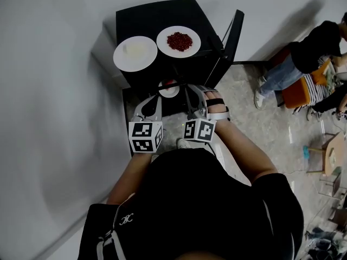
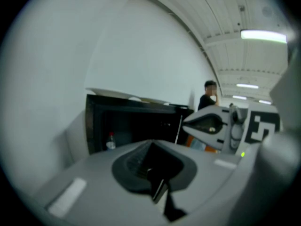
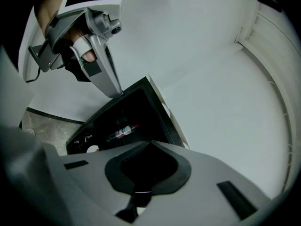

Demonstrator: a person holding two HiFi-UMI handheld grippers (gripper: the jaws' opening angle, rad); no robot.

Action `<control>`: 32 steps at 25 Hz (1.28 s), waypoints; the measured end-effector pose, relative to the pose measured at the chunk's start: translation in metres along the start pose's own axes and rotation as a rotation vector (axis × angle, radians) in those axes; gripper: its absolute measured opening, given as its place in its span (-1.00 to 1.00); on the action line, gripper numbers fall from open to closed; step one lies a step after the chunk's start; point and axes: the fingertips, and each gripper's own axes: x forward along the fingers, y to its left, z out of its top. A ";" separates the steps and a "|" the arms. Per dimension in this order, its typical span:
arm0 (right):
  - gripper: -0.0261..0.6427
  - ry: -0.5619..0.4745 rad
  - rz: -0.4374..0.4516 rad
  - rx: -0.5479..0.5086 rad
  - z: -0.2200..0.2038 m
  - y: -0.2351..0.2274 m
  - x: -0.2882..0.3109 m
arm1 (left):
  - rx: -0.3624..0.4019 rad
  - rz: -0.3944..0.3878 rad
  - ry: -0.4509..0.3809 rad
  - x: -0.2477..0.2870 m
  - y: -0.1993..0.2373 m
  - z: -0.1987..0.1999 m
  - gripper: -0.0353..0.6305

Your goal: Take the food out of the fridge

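Food's up on the fridge [image 1: 157,15] top: red-food plate [image 1: 179,41] by the right edge, pale-food plate [image 1: 135,53] at the front left corner. Small plate [image 1: 169,89] inside the open fridge. Left gripper [image 1: 153,103] and right gripper [image 1: 192,93] hover at the opening, fingers pressed together, both empty

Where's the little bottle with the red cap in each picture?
Head view: not in it.
Left gripper view: the bottle stands low at the left, inside the black fridge.
Right gripper view: just left of and below the middle, inside that fridge, looking tilted.
Shared landmark: the black fridge, top centre in the head view.
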 end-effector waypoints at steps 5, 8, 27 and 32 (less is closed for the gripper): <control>-0.92 0.003 0.022 -0.001 0.000 0.005 0.000 | -0.009 0.004 0.001 -0.004 -0.001 -0.004 -0.90; -0.92 0.001 0.028 -0.004 0.000 0.010 0.000 | -0.007 0.003 0.014 -0.005 -0.002 -0.009 -0.90; -0.92 -0.019 0.216 0.035 0.026 0.110 0.006 | -0.118 0.076 0.026 -0.040 0.050 -0.064 -0.90; -0.92 0.034 0.320 0.321 0.014 0.170 0.032 | -0.162 0.088 0.056 -0.039 0.073 -0.120 -0.89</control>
